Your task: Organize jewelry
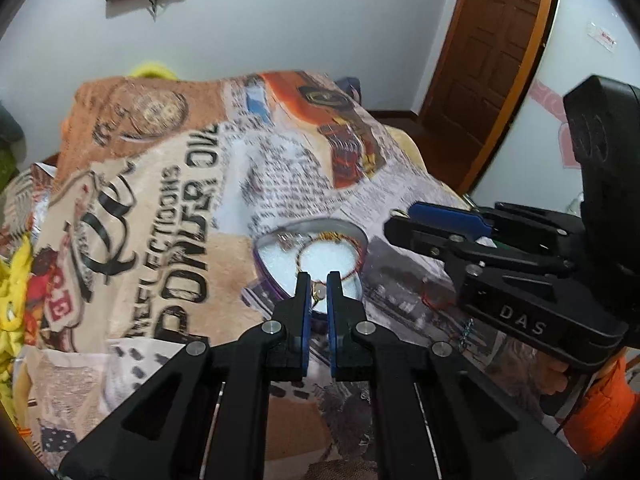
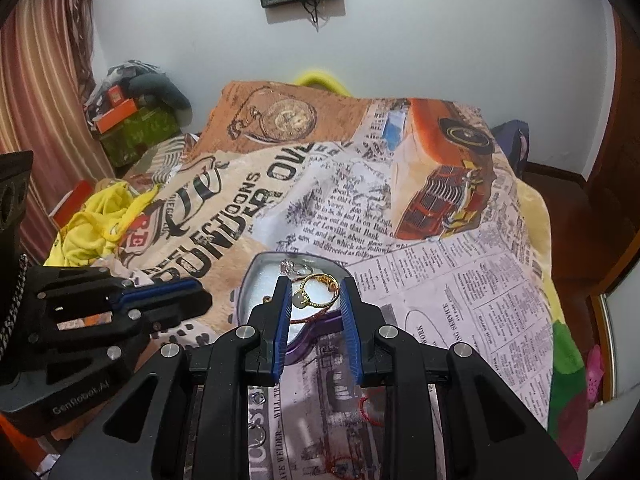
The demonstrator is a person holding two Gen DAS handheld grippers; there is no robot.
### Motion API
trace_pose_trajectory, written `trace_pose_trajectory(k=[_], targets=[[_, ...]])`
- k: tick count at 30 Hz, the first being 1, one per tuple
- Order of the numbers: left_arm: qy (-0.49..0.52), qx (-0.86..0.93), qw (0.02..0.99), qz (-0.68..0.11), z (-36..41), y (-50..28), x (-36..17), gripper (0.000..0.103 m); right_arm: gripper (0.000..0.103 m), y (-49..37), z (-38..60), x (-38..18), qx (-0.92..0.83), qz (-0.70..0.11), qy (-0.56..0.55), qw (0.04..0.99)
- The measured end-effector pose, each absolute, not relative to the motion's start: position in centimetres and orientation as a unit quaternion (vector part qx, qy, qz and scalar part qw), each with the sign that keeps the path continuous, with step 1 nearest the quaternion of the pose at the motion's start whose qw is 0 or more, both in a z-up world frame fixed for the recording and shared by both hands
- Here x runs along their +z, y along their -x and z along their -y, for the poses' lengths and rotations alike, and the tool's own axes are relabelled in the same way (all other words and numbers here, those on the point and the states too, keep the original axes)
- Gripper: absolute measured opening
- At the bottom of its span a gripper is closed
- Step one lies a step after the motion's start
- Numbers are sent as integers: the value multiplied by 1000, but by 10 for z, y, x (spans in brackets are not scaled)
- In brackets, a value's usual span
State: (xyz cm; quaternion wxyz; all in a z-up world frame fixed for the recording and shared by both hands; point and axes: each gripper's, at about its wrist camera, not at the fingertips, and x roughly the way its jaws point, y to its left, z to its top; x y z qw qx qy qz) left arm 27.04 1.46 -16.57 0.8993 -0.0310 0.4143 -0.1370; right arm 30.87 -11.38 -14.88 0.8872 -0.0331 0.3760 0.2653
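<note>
A small tin (image 1: pixel 308 222) (image 2: pixel 276 256) with a white lining lies on the printed blanket. In it are a round red-and-gold bracelet (image 1: pixel 332 237), a red string (image 2: pixel 308 320) and a silver piece (image 1: pixel 286 240) (image 2: pixel 291 267). My right gripper (image 2: pixel 314 280) (image 1: pixel 398 218) hovers over the tin's right side, shut on a gold ring with a pale stone (image 2: pixel 320 278) (image 1: pixel 398 212) that spans pad to pad. My left gripper (image 1: pixel 319 278) (image 2: pixel 206 300) is shut, raised to the left of the tin. A pale bead shows through its narrow slit, and I cannot tell whether it is pinched.
The newspaper-print blanket (image 2: pixel 460 300) covers the bed. Red string loops (image 2: pixel 370 412) (image 1: pixel 436 300) and a thin chain (image 1: pixel 466 332) lie on it near me. Yellow cloth (image 2: pixel 96 220) is bunched at the left, boxes (image 2: pixel 132 120) fill the far corner, and a wooden door (image 1: pixel 492 40) stands at the right.
</note>
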Motion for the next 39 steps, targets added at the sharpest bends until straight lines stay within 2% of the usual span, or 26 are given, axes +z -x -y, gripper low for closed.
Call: trace_pose_trajectory(k=[10, 13, 15, 17, 24, 31, 33, 35, 39], targets=[[19, -128, 892, -433, -13, -270, -183, 6, 22, -313, 119, -160, 264, -390, 29, 882], [26, -125, 891, -435, -18, -267, -183, 19, 22, -312, 119, -158, 262, -388, 30, 883], [24, -123, 889, -441, -18, -265, -187, 36, 22, -311, 121, -156, 261, -386, 30, 884], [12, -124, 885, -449, -15, -262, -193, 40, 22, -310, 122, -156, 261, -385, 28, 885], [17, -131, 859, -495, -8, -273, -222, 40, 22, -308, 122, -156, 261, -386, 33, 884], [1, -139, 858, -494, 0, -280, -231, 38, 22, -308, 122, -155, 261, -386, 29, 884], [3, -135, 859, -494, -2, -280, -231, 25, 22, -307, 121, -155, 261, -386, 29, 884], [9, -133, 859, -494, -5, -279, -232, 18, 22, -307, 120, -154, 263, -385, 31, 884], [0, -131, 862, -489, -4, -274, -227, 12, 22, -306, 118, -151, 264, -382, 37, 885]])
